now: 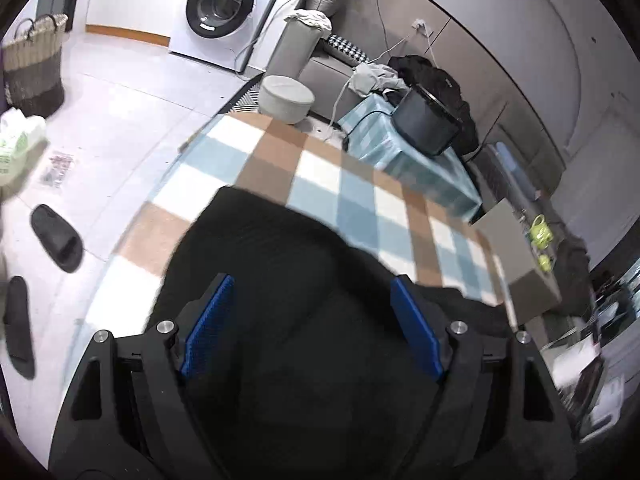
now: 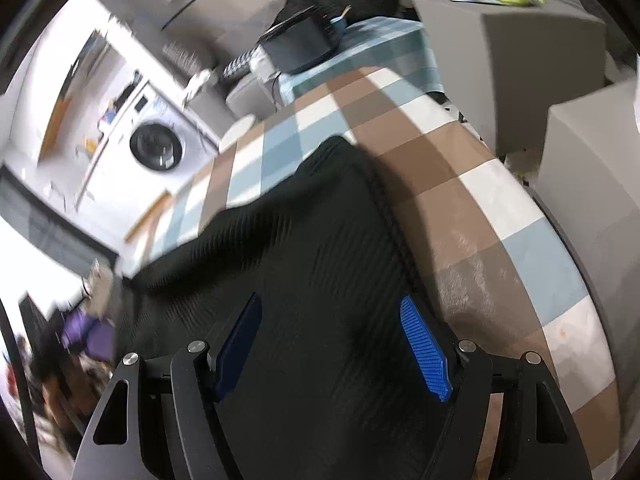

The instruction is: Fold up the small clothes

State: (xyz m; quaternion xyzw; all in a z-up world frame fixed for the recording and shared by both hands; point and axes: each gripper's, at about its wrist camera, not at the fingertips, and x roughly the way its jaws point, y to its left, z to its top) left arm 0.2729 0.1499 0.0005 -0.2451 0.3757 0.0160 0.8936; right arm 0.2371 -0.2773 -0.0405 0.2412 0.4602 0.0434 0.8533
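A black ribbed garment [image 1: 280,248] lies flat on a table covered with a blue, brown and white checked cloth [image 1: 320,168]. My left gripper [image 1: 311,280] hovers over its near part, blue pads [image 1: 208,328] wide apart, open, with only the flat fabric below them. In the right wrist view the same garment [image 2: 320,220] runs from the gripper toward the far table end, its seamed edge on the right beside the bare checked cloth [image 2: 460,168]. My right gripper [image 2: 331,300] is open above it, and the right pad [image 2: 426,348] stands near that seam.
A washing machine [image 1: 224,4] stands at the back, a woven basket [image 1: 34,60] and black slippers [image 1: 56,238] on the floor at left. Beyond the table are a white round stool [image 1: 286,98], a black pot [image 1: 426,120] on a side table, and grey boxes [image 2: 520,60].
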